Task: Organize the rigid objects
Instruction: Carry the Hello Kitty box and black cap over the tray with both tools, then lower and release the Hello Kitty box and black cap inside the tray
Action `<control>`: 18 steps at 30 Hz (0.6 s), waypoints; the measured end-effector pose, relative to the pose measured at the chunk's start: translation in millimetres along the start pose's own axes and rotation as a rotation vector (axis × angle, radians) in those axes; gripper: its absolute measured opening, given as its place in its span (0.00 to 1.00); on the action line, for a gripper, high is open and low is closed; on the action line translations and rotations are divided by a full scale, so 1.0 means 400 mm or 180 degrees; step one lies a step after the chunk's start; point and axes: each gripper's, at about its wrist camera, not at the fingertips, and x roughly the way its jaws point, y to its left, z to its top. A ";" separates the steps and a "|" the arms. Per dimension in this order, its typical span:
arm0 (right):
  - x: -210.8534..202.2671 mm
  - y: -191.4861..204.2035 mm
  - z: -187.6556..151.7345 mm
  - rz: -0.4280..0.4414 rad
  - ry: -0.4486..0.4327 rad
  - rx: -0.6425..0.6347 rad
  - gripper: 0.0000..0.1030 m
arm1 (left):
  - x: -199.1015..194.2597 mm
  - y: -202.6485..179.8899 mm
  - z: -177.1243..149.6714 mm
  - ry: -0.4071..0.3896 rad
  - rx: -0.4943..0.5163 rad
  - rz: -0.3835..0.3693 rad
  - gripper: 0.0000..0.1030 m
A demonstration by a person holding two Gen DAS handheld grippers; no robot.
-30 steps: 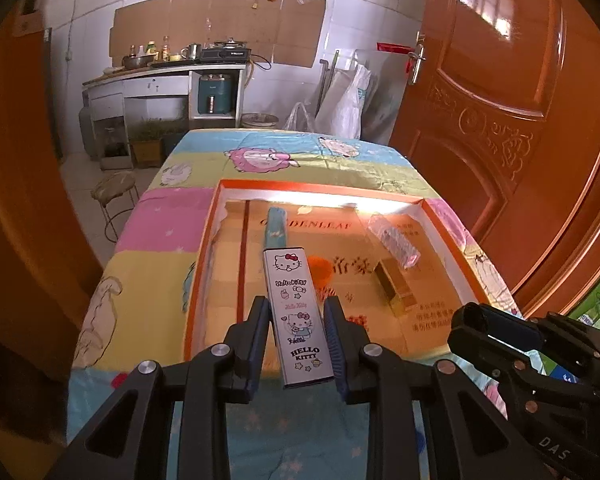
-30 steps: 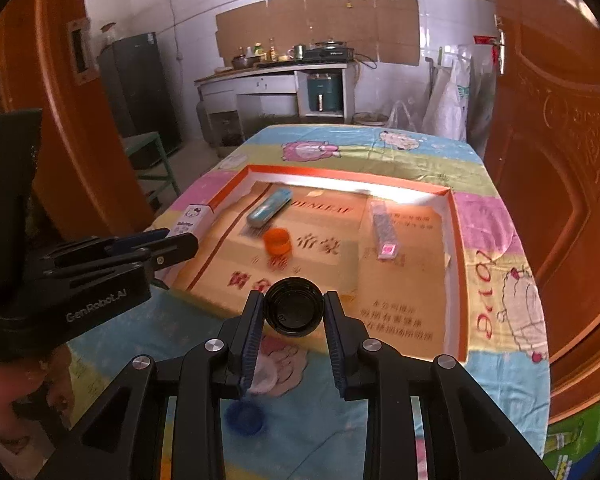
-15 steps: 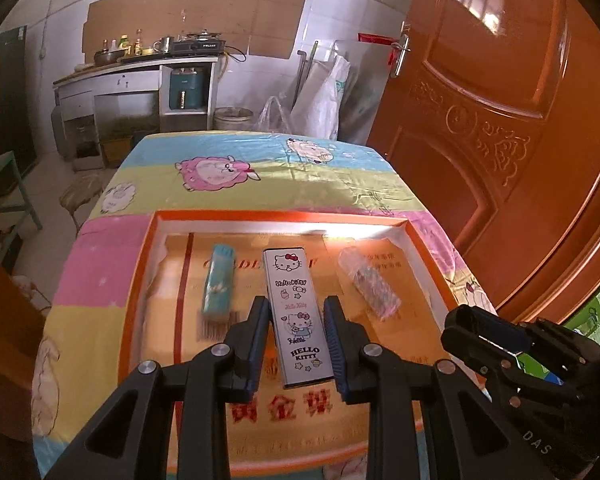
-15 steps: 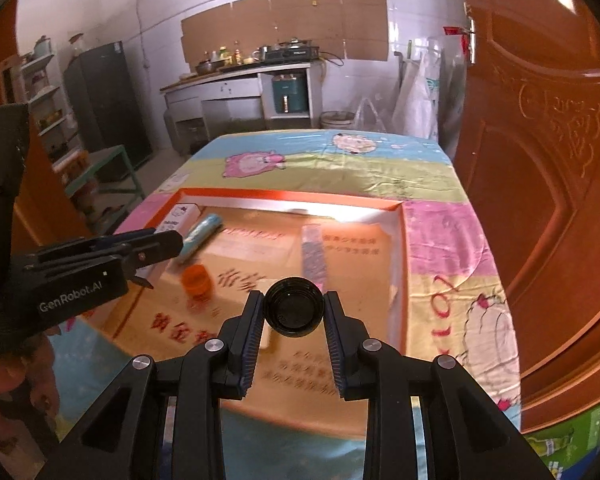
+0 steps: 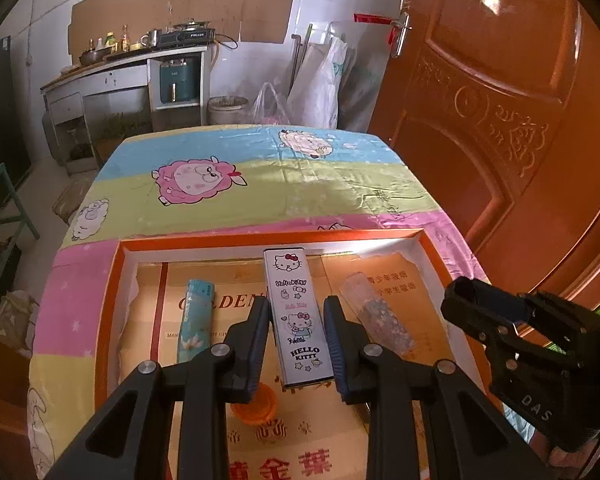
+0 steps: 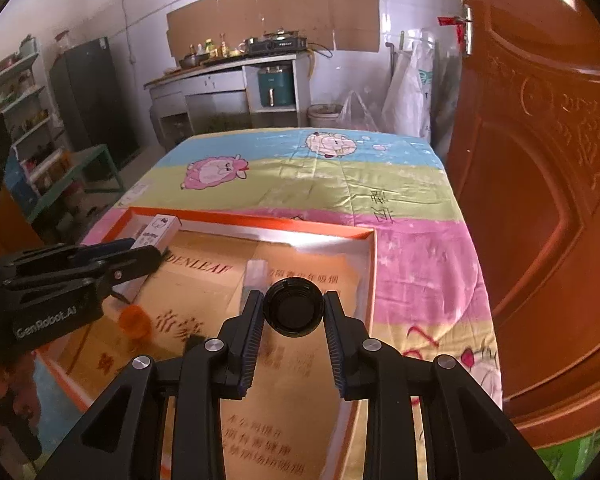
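White Hello Kitty box [image 5: 297, 316] sits mid-frame over the orange-rimmed tray [image 5: 112, 304], clamped between the left gripper [image 5: 296, 340] fingers; the right gripper [image 6: 294, 332] fingers pinch a black cap [image 6: 294, 307] at centre frame.

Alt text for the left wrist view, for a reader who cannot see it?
The left hand-held gripper holds a Hello Kitty box over an orange-rimmed tray, between a blue lighter and a clear glittery tube.
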 end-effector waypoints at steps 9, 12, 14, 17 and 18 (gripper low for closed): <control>0.080 -0.014 0.039 -0.0003 0.0175 -0.0032 0.30 | 0.076 0.012 0.014 0.0210 -0.0067 -0.0016 0.28; 0.106 -0.017 0.046 0.0012 0.0249 -0.0028 0.30 | 0.099 0.013 0.018 0.0272 -0.0075 -0.0005 0.28; 0.123 -0.018 0.048 -0.0008 0.0291 -0.0043 0.30 | 0.114 0.013 0.021 0.0299 -0.0071 0.0010 0.28; 0.145 -0.021 0.049 -0.0007 0.0374 -0.0027 0.30 | 0.132 0.019 0.021 0.0358 -0.0097 0.0001 0.28; 0.149 -0.020 0.050 0.0002 0.0394 -0.0023 0.30 | 0.139 0.021 0.019 0.0378 -0.0107 0.0006 0.28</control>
